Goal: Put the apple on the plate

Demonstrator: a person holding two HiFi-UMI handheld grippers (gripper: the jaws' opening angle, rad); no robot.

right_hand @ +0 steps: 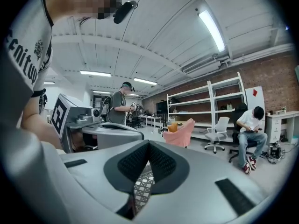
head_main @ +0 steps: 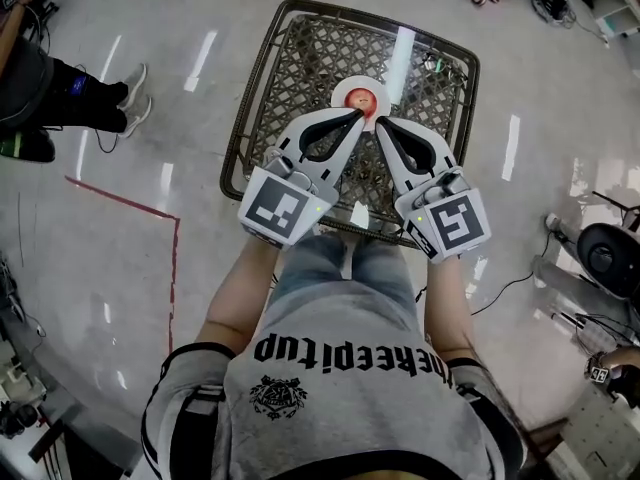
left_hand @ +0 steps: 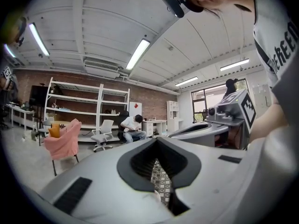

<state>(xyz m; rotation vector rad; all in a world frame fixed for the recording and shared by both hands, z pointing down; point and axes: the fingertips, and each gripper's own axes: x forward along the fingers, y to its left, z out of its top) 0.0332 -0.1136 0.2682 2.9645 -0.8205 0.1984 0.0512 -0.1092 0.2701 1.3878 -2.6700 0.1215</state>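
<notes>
The left claw (head_main: pixel 356 117) is squeezed shut with nothing in it. In the left gripper view its two grey tips meet. Only a bit of criss-cross wire shows through the hole behind them. The right claw (head_main: pixel 382 124) is squeezed shut too, and it holds nothing (the same wire peeks through its hole). The two claws point forward side by side with their tips close together.

Seen from above, the tips are right at the near edge of the round white plate (head_main: pixel 338 92). I cannot tell if they touch it or hang over it. The small red apple (head_main: pixel 362 98) sits in the middle of that plate. The plate rests on the brown wire-mesh counter (head_main: pixel 290 58), about halfway across it. All round the counter is the shiny grey floor (head_main: pixel 150 128), with a thin red line (head_main: pixel 120 200) on it at the left.

I think the job is as good as done. The apple is on the plate and no claw is holding it. The next move should just take both claws back and away, slowly. They should not bump the plate, because a round apple could roll off if the plate gets knocked.
</notes>
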